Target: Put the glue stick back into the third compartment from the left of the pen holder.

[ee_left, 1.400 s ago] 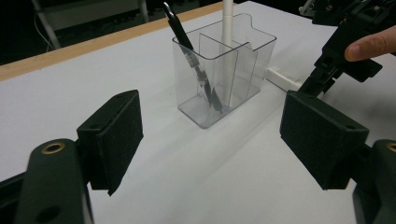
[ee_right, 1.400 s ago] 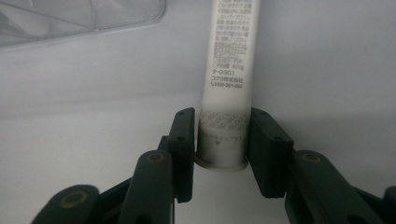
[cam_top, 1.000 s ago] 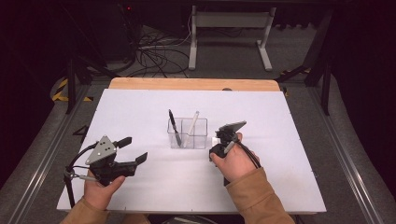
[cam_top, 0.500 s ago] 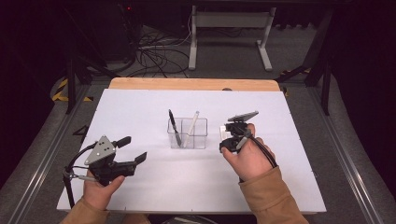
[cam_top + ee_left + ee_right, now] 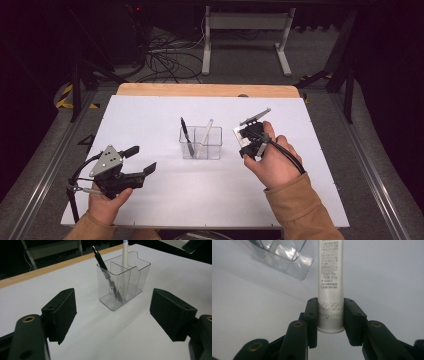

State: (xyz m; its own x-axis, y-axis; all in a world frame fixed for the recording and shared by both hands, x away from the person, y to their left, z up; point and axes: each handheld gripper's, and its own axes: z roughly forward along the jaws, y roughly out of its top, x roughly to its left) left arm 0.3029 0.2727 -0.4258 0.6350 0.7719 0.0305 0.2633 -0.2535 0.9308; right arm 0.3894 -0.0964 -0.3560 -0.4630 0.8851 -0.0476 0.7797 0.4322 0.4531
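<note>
clamping a white glue stick [image 5: 330, 290] near its capped end, the right gripper [image 5: 330, 322] hangs above the white table [image 5: 150, 120], just right of the clear organizer [image 5: 201, 142] holding a black pen [image 5: 186, 135]. the left gripper [image 5: 112, 315] rests with its jaws spread wide, empty.

The holder [image 5: 123, 282] is clear, glossy plastic with smooth walls that catch the light. The black pen [image 5: 106, 272] in it looks like shiny plastic, and the white pen [image 5: 124, 251] beside it is matt. The glue stick [image 5: 331, 282] has a smooth, slightly satin white plastic body with fine printed text. The right gripper [image 5: 331, 322] has matt black fingers [image 5: 312, 320], and the left gripper [image 5: 117, 315] carries rough, foam-like black pads. The desk [image 5: 150, 120] has a matt white, paper-like top and a bare wood edge at its far side.
</note>
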